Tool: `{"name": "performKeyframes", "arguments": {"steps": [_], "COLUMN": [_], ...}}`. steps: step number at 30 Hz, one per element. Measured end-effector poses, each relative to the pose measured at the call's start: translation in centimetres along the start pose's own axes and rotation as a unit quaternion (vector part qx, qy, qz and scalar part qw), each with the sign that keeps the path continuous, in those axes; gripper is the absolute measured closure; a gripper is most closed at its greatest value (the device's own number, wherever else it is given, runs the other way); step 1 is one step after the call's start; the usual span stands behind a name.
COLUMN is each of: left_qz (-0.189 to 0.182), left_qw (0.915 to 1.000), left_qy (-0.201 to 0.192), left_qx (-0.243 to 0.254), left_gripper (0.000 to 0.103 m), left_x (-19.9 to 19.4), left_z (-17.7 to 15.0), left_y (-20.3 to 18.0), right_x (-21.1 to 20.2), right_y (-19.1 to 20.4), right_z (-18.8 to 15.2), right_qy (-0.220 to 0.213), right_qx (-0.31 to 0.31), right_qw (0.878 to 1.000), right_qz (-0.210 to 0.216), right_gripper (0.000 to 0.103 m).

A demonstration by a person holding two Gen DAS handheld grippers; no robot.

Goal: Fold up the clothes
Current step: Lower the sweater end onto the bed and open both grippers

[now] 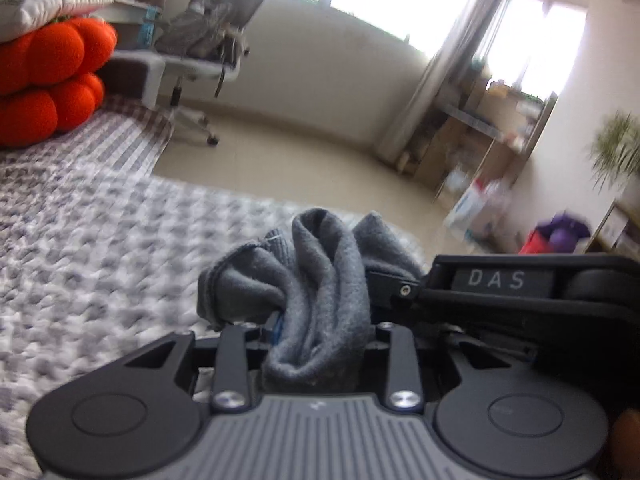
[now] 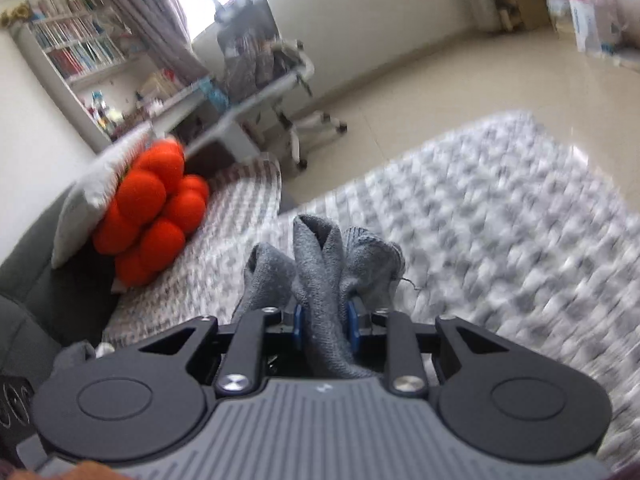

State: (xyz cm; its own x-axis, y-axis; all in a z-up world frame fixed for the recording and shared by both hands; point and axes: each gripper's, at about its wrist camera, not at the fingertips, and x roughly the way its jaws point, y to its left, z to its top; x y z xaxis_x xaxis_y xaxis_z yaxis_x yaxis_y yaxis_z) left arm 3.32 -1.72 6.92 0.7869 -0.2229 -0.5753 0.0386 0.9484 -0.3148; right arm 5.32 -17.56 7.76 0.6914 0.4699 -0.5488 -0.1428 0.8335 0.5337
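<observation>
Progress: early, we judge | left tool [image 1: 316, 328] and right tool [image 2: 324, 322] each clenched on bunched grey garment [image 1: 320, 280], lifted over bed [image 1: 100, 248] | no fold visible; folding remains.

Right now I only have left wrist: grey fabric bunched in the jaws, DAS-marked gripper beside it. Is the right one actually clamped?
Observer: Yes. The right gripper is shut on the grey garment, blue pads pressing each side of a fold.
Operator: Anything left of the orange cushion?
Observer: A bookshelf full of books stands against the wall behind the orange cushion.
Operator: Blanket free on that side?
Observer: The knitted blanket stretches right, nothing visible on it, though blurred.
</observation>
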Motion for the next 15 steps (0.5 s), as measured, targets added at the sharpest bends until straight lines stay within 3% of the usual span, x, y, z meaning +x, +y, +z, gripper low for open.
{"name": "performKeyframes", "arguments": {"steps": [4,7,10,15], "left_qz": [0.012,-0.001,-0.01,-0.023], "left_qw": [0.9994,0.9992,0.9994,0.9962], "left_qy": [0.023,0.039,0.029,0.0], "left_qx": [0.021,0.003,-0.013,-0.084], "left_gripper": [0.069,0.068,0.067,0.066], "left_x": [-0.6,-1.7,-3.5,-6.0], "left_z": [0.3,0.5,0.6,0.6], "left_y": [2.8,5.9,8.8,12.4], "right_x": [1.6,2.6,3.9,5.3], "right_y": [2.4,3.6,4.1,4.6], "right_z": [-1.1,-1.7,-2.2,-2.7], "right_qy": [0.006,0.018,0.038,0.077], "right_qx": [-0.03,-0.038,-0.024,0.013], "right_qw": [0.999,0.998,0.997,0.991], "right_qz": [0.02,0.04,0.064,0.108], "right_gripper": [0.076,0.074,0.072,0.068]}}
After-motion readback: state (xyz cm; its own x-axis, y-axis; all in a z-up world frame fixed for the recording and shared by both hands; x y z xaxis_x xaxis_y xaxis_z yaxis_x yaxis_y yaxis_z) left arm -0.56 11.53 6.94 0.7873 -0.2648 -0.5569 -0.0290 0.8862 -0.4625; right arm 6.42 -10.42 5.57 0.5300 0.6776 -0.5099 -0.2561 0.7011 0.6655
